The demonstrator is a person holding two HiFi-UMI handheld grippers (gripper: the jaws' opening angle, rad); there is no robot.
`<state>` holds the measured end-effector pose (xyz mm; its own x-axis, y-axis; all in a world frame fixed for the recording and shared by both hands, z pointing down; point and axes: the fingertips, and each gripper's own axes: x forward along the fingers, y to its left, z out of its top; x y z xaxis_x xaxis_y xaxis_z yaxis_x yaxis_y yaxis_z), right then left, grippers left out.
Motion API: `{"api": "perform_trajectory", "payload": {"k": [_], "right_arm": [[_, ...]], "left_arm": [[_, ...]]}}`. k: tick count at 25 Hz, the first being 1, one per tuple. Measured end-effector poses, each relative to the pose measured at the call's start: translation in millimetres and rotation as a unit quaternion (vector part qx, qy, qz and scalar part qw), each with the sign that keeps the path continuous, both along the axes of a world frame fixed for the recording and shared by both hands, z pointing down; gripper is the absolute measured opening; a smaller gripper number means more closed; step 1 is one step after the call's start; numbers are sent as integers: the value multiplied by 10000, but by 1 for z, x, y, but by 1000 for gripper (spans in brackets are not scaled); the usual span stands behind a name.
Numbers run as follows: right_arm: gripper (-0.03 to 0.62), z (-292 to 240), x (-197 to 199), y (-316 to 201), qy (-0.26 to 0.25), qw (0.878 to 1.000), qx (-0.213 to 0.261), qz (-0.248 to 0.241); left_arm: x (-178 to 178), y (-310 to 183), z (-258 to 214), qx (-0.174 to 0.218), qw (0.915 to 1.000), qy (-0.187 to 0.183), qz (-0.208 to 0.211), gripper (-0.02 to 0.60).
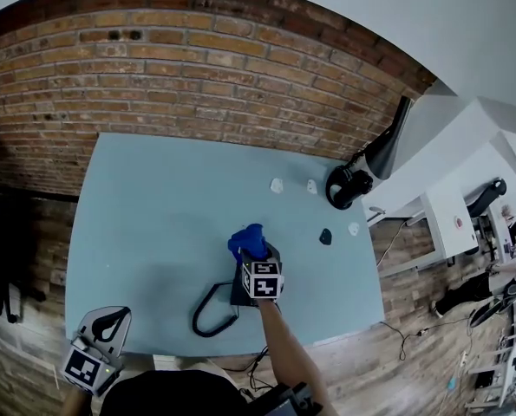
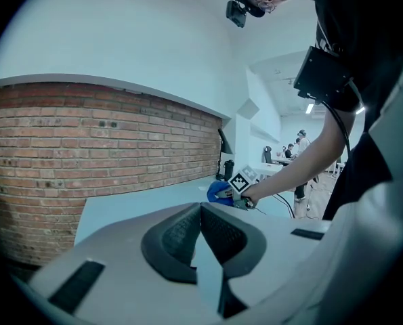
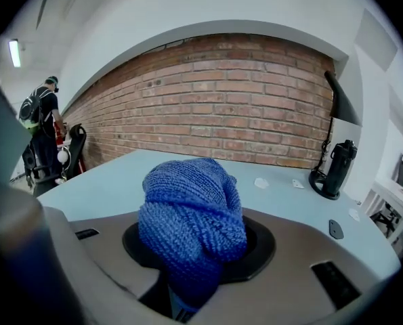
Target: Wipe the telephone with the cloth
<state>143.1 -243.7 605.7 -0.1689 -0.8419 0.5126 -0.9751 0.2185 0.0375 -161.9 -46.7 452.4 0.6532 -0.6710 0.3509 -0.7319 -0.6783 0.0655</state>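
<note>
My right gripper (image 1: 256,260) is shut on a bunched blue knitted cloth (image 1: 248,240) over the middle of the pale blue table (image 1: 153,215). The cloth (image 3: 191,219) fills the right gripper view and hides the fingertips. A black telephone (image 1: 238,295) lies right under that gripper, mostly covered by it, and its black cord (image 1: 207,317) loops out to the left. My left gripper (image 1: 110,319) hangs off the table's front left corner, shut with nothing in it. From the left gripper view the cloth (image 2: 217,191) shows far off, beyond the jaw tips (image 2: 201,208).
A black stand with a tall arm (image 1: 351,183) sits at the table's far right edge. Small white scraps (image 1: 277,185) and a small black piece (image 1: 325,236) lie near it. A brick wall (image 1: 197,68) runs behind the table. A person (image 3: 42,124) stands far off left.
</note>
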Motion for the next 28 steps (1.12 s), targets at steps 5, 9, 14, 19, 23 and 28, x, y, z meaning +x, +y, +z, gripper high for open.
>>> {"api": "perform_trajectory", "payload": {"k": [5, 9, 14, 19, 23, 28], "right_arm": [[169, 5, 0, -2, -307, 9991, -269, 98], [169, 8, -2, -1, -266, 9986, -447, 11], [169, 8, -2, 2, -117, 9993, -340, 54], [167, 9, -3, 7, -34, 9995, -313, 91], [167, 10, -6, 10, 38, 9995, -293, 52], [160, 18, -7, 21, 219, 9993, -301, 3]], "left_arm": [[-6, 4, 4, -65, 9999, -40, -79, 3], [-3, 12, 9, -101, 9999, -50, -39, 3], [3, 18, 11, -113, 9999, -19, -28, 3], [2, 22, 12, -143, 9999, -20, -30, 3], [-1, 28, 16, -194, 9998, -57, -29, 3], [-1, 33, 20, -188, 9998, -97, 0, 3]]}}
